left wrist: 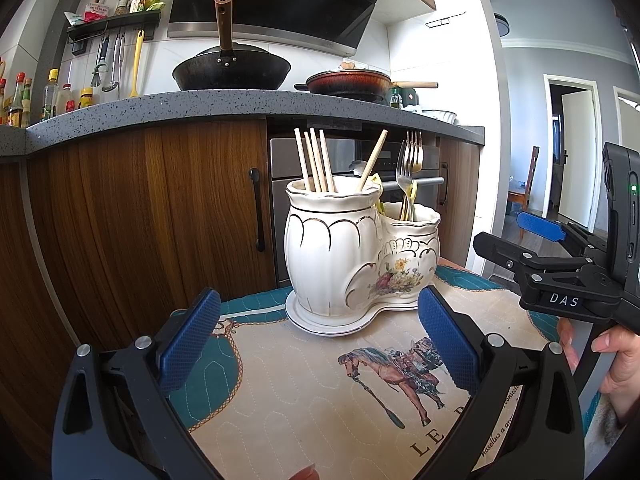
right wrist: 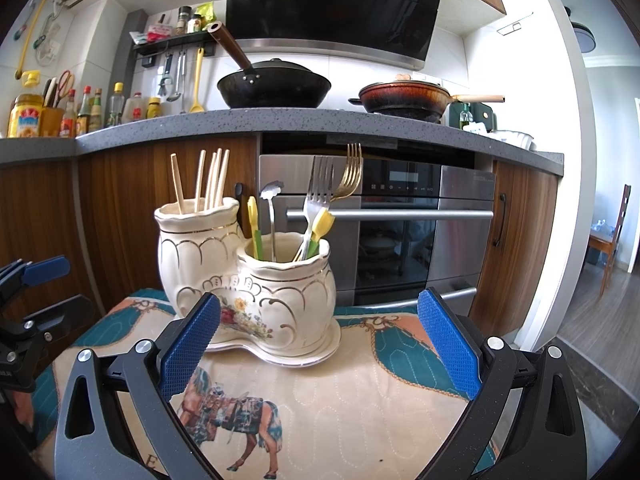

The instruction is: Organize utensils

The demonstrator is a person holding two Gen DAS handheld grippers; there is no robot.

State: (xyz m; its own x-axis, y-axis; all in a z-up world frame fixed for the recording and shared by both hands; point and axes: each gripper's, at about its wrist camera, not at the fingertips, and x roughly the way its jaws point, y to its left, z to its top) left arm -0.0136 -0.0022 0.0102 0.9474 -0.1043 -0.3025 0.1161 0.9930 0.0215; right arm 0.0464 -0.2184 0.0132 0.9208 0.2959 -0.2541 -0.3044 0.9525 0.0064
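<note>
A white ceramic double-pot utensil holder [left wrist: 352, 252] [right wrist: 256, 288] stands on its white saucer at the far side of a small table. Its taller pot holds several wooden chopsticks [left wrist: 318, 160] [right wrist: 212, 178]. Its lower pot holds forks [left wrist: 410, 164] [right wrist: 320, 184], a small spoon [right wrist: 272, 216] and yellow-green handled utensils [right wrist: 320, 224]. My left gripper [left wrist: 320, 340] is open and empty, just in front of the holder. My right gripper [right wrist: 320, 340] is open and empty, also just in front of the holder; it shows from the side in the left wrist view [left wrist: 520, 240].
A quilted horse-print cloth [left wrist: 320, 392] [right wrist: 360, 400] covers the table. Behind are wooden cabinets [left wrist: 140, 220], a steel oven [right wrist: 420, 232] and a grey counter [right wrist: 280, 120] with a wok [right wrist: 276, 84] and a pan [right wrist: 404, 98]. Floor drops off at right [right wrist: 592, 320].
</note>
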